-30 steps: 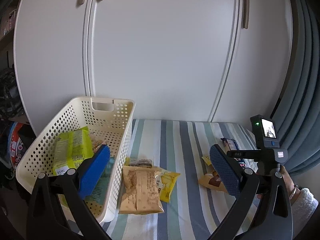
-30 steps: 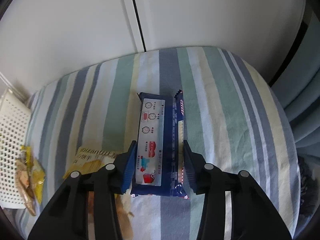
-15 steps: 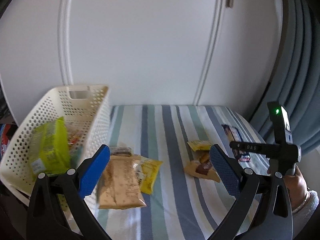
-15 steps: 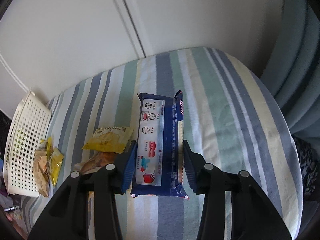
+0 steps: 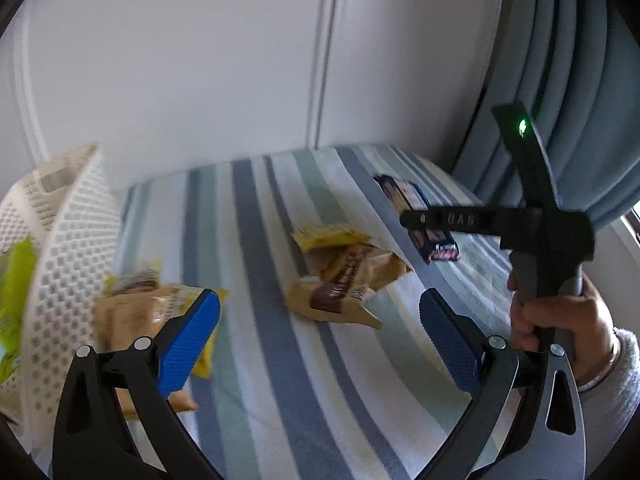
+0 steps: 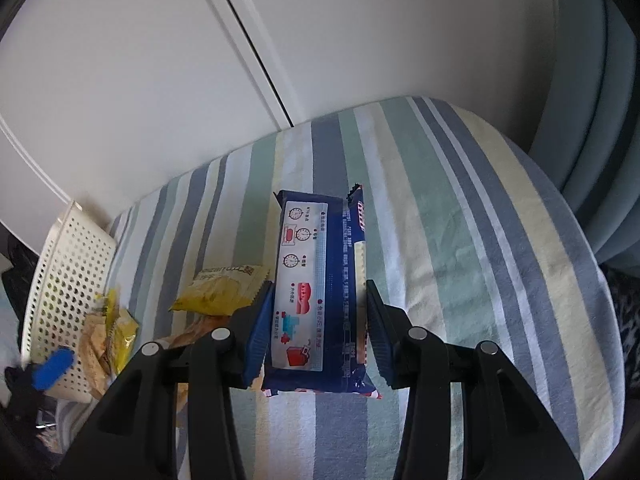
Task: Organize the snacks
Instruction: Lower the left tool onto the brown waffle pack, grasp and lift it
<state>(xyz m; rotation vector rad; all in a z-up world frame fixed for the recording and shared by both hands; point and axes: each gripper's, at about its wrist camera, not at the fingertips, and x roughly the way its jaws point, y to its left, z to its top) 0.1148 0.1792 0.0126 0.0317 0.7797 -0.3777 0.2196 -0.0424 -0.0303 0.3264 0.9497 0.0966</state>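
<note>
My right gripper (image 6: 318, 320) is shut on a long dark-blue snack packet (image 6: 316, 292), which sticks out forward over the striped cloth (image 6: 460, 240). The left wrist view shows the same blue packet (image 5: 416, 216) under the right gripper's bar, far right. My left gripper (image 5: 318, 344) is open and empty above the cloth. Just ahead of it lie a brown-and-tan packet (image 5: 340, 288) and a yellow packet (image 5: 328, 238). A cream perforated basket (image 5: 60, 260) at the left holds a green packet (image 5: 16, 280). Tan and yellow packets (image 5: 136, 312) lie beside the basket.
White cupboard doors (image 5: 240, 80) stand right behind the table. A blue-grey curtain (image 5: 580, 100) hangs at the right. A hand (image 5: 560, 316) grips the right tool's handle. The cloth's right half (image 6: 500, 280) lies bare, and the table edge curves off at the right.
My left gripper has swung right, away from the basket, toward the middle packets. My right gripper has drawn back with the blue packet still in it, so more of the table shows.
</note>
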